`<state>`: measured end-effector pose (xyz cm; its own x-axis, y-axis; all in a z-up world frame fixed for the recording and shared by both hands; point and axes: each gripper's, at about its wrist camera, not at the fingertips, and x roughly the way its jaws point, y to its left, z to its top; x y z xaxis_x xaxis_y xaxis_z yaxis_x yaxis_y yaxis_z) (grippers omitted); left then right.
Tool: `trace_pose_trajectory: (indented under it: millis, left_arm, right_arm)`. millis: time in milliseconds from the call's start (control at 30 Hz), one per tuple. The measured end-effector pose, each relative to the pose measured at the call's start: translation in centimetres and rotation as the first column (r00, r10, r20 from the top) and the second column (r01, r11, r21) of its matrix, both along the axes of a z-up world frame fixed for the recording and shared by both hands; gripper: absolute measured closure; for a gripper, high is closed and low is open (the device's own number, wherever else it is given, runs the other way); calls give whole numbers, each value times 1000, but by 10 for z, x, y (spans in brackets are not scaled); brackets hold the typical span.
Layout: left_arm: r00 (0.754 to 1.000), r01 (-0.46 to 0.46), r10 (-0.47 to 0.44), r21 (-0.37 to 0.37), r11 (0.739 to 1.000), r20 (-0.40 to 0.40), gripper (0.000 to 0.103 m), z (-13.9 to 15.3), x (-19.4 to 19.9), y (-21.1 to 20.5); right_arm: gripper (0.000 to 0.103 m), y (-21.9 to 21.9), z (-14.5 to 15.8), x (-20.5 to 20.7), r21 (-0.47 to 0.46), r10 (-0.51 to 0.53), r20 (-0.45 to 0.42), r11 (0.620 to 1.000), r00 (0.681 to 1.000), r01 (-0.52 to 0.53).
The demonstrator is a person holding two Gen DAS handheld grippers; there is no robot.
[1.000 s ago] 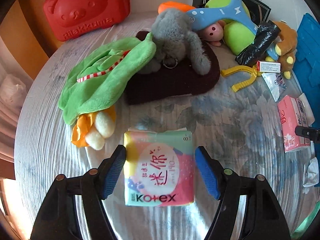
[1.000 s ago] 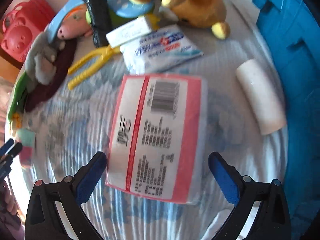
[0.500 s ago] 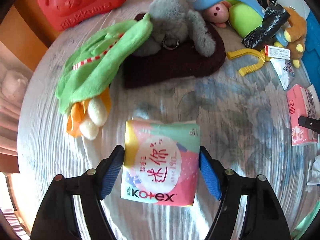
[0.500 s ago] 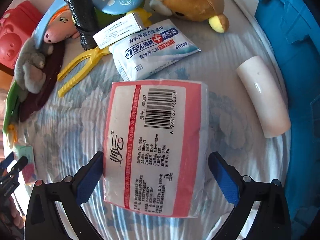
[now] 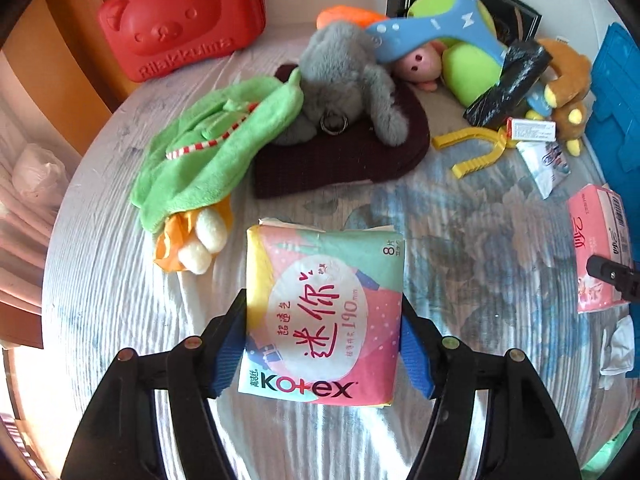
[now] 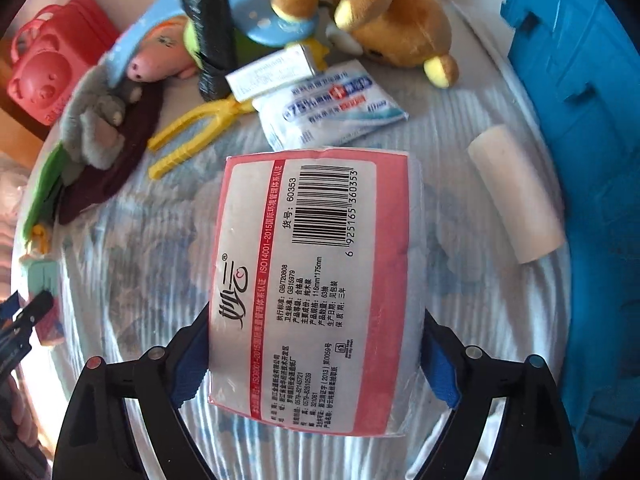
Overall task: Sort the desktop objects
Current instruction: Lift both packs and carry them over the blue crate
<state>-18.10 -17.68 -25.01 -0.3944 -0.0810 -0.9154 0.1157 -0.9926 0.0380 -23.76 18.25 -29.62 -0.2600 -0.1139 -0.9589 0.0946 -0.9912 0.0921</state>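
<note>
A pink and green Kotex pad pack (image 5: 320,312) sits between my left gripper's (image 5: 322,304) blue pads (image 5: 228,356), which touch both its sides as the jaws are closing; it hangs slightly above the cloth. In the right wrist view a pink tissue pack (image 6: 316,292), barcode side up, fills my right gripper (image 6: 316,316). Those jaws are closing too, and the blue pads (image 6: 438,364) meet its two long edges. The same tissue pack (image 5: 598,248) shows at the right edge of the left wrist view.
The patterned tablecloth (image 5: 480,240) carries a green plush (image 5: 208,152), a grey plush on a dark cushion (image 5: 344,80), yellow tongs (image 6: 196,136), a wipes packet (image 6: 332,108), a white roll (image 6: 516,196) and a brown bear (image 6: 384,20). A red case (image 5: 180,28) stands behind; a blue bin (image 6: 580,120) stands right.
Both grippers have narrowed onto their packs. The Kotex pack has come up off the cloth and looks larger. The right view has shifted a little, with the tissue pack kept central.
</note>
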Motion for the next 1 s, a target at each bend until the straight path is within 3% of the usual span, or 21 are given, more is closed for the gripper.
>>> trace_pose_trajectory:
  millis: [67, 167, 367, 533, 700, 900, 1000]
  left_arm:
    - [999, -9, 9, -8, 1000, -48, 36, 14, 10, 5]
    - [991, -10, 7, -26, 1000, -132, 36, 40, 31, 11]
    - [953, 8, -11, -12, 1000, -302, 36, 104, 65, 32]
    - [899, 68, -63, -3, 998, -433, 36, 156, 85, 69]
    - [829, 165, -141, -5, 986, -541, 36, 198, 94, 128]
    - [748, 321, -244, 15, 947, -617, 36, 239, 95, 230]
    - [713, 381, -288, 8, 925, -640, 36, 254, 95, 283]
  right_arm:
    - [14, 6, 18, 3, -8, 9, -47, 1000, 999, -9]
    - [14, -34, 62, 71, -13, 33, -149, 999, 988, -36]
    - [14, -45, 177, 108, -30, 64, -387, 996, 920, -82]
    - [14, -29, 237, 146, -46, 24, -572, 997, 820, -62]
    - [14, 19, 289, 186, -40, -56, -717, 998, 694, 39]
    - [14, 99, 329, 230, -42, -151, -811, 979, 565, 202]
    - [14, 148, 332, 242, -40, -196, -828, 955, 525, 295]
